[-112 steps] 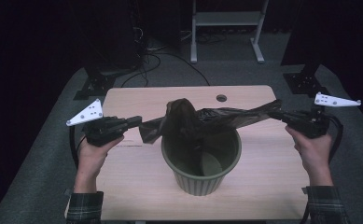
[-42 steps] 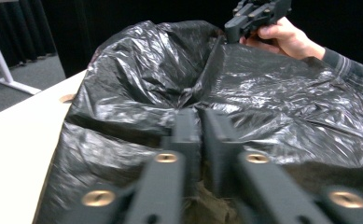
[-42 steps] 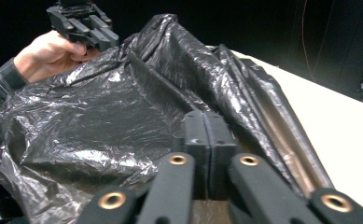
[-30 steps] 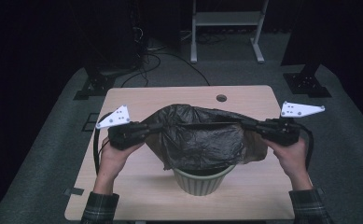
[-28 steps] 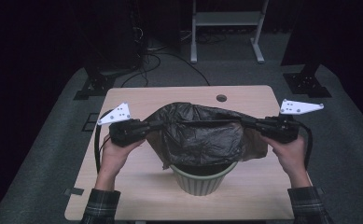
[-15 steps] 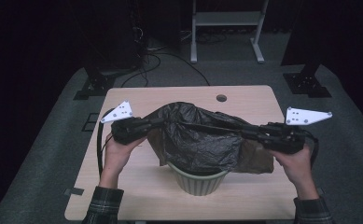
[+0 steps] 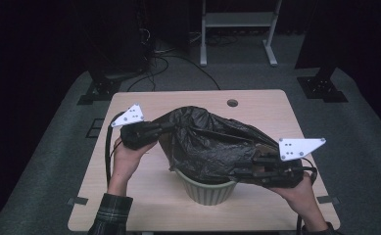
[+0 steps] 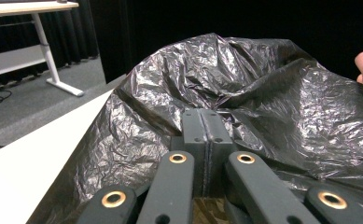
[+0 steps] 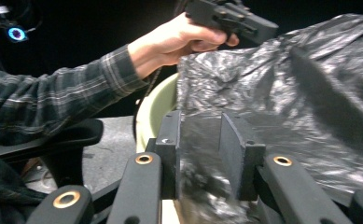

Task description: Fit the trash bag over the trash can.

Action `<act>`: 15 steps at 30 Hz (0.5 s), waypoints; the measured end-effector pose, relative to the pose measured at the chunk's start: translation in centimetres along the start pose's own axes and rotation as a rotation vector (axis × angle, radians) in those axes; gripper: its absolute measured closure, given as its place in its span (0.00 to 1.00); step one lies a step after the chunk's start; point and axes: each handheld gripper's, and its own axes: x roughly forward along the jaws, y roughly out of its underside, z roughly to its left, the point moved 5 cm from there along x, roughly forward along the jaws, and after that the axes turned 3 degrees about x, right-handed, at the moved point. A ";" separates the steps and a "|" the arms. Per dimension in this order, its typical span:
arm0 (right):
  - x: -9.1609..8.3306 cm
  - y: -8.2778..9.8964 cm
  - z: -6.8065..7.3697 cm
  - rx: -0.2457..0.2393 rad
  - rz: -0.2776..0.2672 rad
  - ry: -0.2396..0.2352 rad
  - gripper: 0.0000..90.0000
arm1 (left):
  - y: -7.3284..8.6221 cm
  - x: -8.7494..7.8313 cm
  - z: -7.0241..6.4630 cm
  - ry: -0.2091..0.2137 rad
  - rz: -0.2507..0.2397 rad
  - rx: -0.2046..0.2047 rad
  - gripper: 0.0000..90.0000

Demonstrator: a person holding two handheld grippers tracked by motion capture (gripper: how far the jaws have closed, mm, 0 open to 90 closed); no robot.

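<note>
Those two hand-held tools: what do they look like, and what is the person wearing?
Each tool, left and right, is black with dark grey jaws on arms dotted with brass-coloured rivets. A pale three-cornered plate with dark dots tops each, and a black cable trails off. The sleeves are dark plaid.

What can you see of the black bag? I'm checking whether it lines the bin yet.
The black bag is thin, crinkled, glossy plastic, draped over the pale green bin and hiding most of its rim, not tucked in. The left gripper is clamped shut on one edge. The right gripper has just been opening; film lies between its parted jaws.
</note>
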 end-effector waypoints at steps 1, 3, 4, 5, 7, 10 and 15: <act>0.1 0.0 0.1 0.002 0.003 -0.010 0.76 | 0.0 -0.1 0.0 -0.001 0.000 0.001 1.00; 0.3 0.1 0.4 0.004 0.014 -0.023 0.77 | 0.0 -0.1 0.0 0.001 -0.002 -0.001 1.00; 0.5 0.2 0.4 0.002 0.019 -0.024 0.78 | 0.0 -0.1 0.0 0.001 -0.002 -0.002 1.00; 0.5 0.3 0.5 0.001 0.031 -0.027 0.80 | 0.0 -0.2 0.0 0.001 -0.001 -0.002 1.00; 0.7 0.4 0.5 0.005 0.046 -0.037 0.84 | 0.0 -0.2 0.0 0.001 -0.001 -0.002 1.00; 0.8 0.6 0.7 0.004 0.051 -0.055 0.94 | 0.0 -0.2 0.0 0.003 -0.001 -0.001 1.00; 0.8 0.5 0.4 -0.003 0.053 -0.032 1.00 | 0.0 -0.2 -0.1 0.011 0.002 -0.001 1.00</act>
